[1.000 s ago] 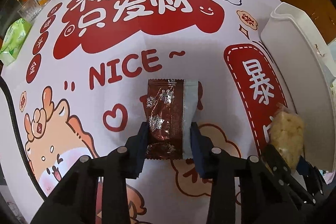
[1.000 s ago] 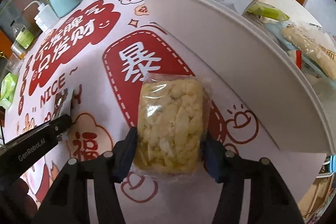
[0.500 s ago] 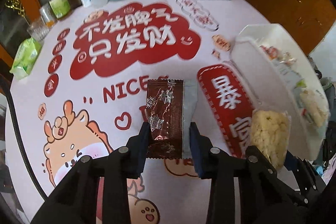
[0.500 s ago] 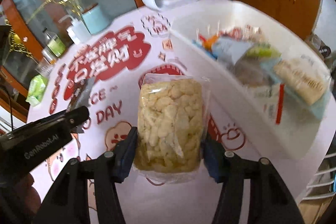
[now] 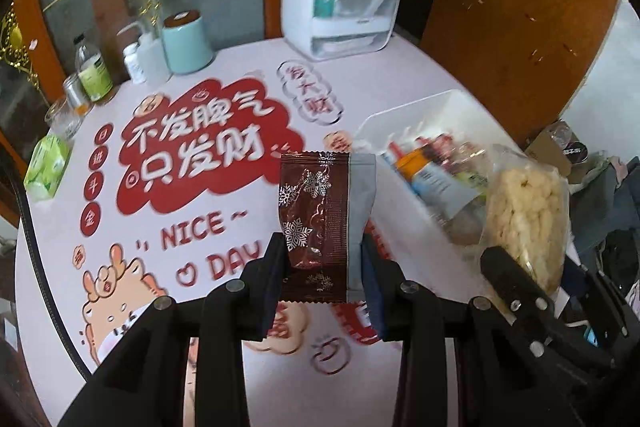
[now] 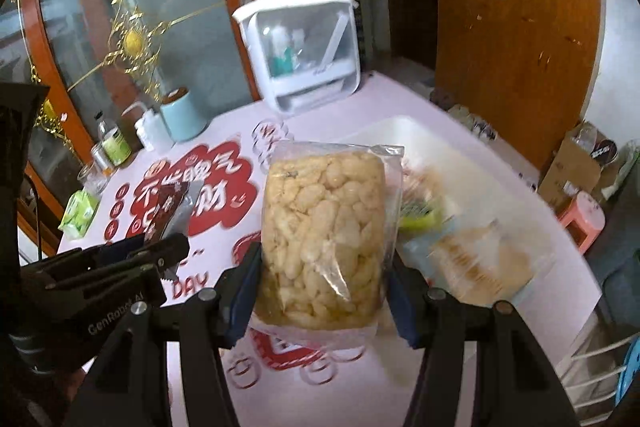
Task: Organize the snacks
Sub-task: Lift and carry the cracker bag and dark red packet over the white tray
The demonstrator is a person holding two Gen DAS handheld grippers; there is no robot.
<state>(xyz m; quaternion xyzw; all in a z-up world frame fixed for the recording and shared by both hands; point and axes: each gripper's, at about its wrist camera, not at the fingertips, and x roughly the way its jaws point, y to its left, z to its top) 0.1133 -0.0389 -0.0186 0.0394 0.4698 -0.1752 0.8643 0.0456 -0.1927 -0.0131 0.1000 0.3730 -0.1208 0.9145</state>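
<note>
With the left gripper [image 5: 324,263] clamped on a brown snowflake-printed foil sachet [image 5: 316,223] and the right gripper [image 6: 324,287] on a clear bag of pale puffed snacks [image 6: 324,239], both above the table's right edge, releases were best made directly above the white plastic bin [image 5: 420,111].

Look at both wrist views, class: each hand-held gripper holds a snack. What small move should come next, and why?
Probably carry both across over the white bin and let go there. The left hand-held gripper grips the brown packet, the right hand-held gripper grips the puffed-snack bag, both held above the table, and the bin already holds snacks.
</note>
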